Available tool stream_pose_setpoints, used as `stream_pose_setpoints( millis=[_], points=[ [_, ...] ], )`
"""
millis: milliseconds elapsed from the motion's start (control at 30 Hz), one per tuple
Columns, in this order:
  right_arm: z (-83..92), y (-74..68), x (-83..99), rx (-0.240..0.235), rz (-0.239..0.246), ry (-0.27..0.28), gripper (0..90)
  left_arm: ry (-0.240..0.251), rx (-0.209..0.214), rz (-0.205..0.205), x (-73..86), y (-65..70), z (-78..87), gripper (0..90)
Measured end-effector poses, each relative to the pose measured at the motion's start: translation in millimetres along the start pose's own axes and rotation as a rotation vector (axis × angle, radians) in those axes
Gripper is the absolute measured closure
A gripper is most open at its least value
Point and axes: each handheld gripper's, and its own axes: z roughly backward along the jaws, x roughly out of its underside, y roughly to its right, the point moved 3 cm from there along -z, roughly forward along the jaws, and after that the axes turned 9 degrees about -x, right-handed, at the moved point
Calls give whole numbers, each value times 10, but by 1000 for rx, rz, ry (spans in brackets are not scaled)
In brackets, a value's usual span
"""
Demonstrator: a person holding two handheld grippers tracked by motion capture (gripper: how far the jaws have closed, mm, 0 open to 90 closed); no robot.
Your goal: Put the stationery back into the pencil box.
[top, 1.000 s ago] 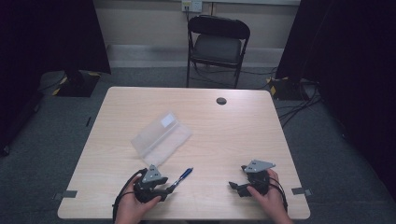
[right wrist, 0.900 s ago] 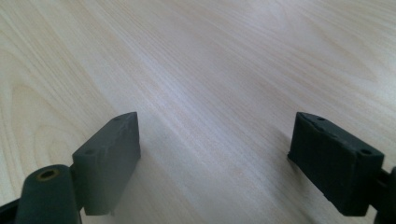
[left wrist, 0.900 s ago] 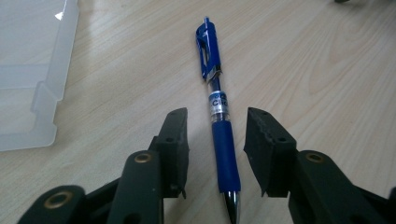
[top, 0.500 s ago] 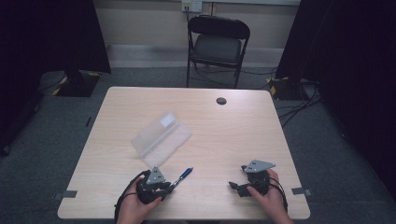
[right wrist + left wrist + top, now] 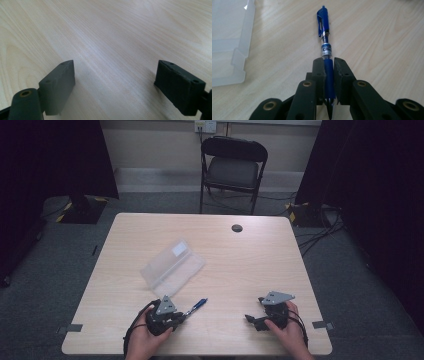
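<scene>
The light wooden rectangular table [image 5: 250, 255] carries everything, with a black folding metal chair [image 5: 233, 170] standing beyond its far edge. On the left half of the tabletop lies a clear, flat plastic case [image 5: 172, 266], set at an angle; its frosted edge also shows at the left of the left gripper view [image 5: 239, 50]. Near the near edge, the person's right hand holds the black right gripper [image 5: 255, 321], its two pads standing wide apart above bare wood with nothing between them [image 5: 115, 85]. The left gripper [image 5: 181, 316], well apart from the right one and just in front of the case, has just been closing its jaws and now clamps the blue grip of a blue click pen with a clear barrel [image 5: 325, 45]; the pen [image 5: 197, 305] lies low over the table, its clip end pointing away from the hand
</scene>
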Motion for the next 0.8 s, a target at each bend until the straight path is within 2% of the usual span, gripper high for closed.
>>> stream_pose_setpoints(
  millis=[200, 267, 367, 400, 433, 467, 500, 567, 667, 700, 800],
  points=[
    [0, 0, 0, 0, 0, 0, 152, 19, 6, 13, -38, 9, -100, 801],
    [0, 0, 0, 0, 0, 0, 152, 15, 9, 5, -50, 9, -149, 800],
    [0, 0, 0, 0, 0, 0, 152, 18, 14, 20, -46, 17, -172, 798],
    [0, 0, 0, 0, 0, 0, 152, 24, 15, 16, -46, 12, -174, 798],
    [0, 0, 0, 1, 0, 0, 152, 15, -2, 2, -40, -7, -157, 790],
    [0, 0, 0, 1, 0, 0, 152, 15, -2, 2, -40, -7, -157, 754],
    [0, 0, 0, 0, 0, 0, 152, 31, 16, 53, -25, 6, -158, 708],
    [0, 0, 0, 0, 0, 0, 152, 31, 14, 40, -10, 5, -144, 715],
    [0, 0, 0, 0, 0, 0, 152, 19, 10, 44, -3, 10, -124, 710],
    [0, 0, 0, 0, 0, 0, 152, 15, 6, 25, 2, 12, -112, 711],
    [0, 0, 0, 0, 0, 0, 152, 13, -1, 16, 5, 24, -110, 731]
  ],
)
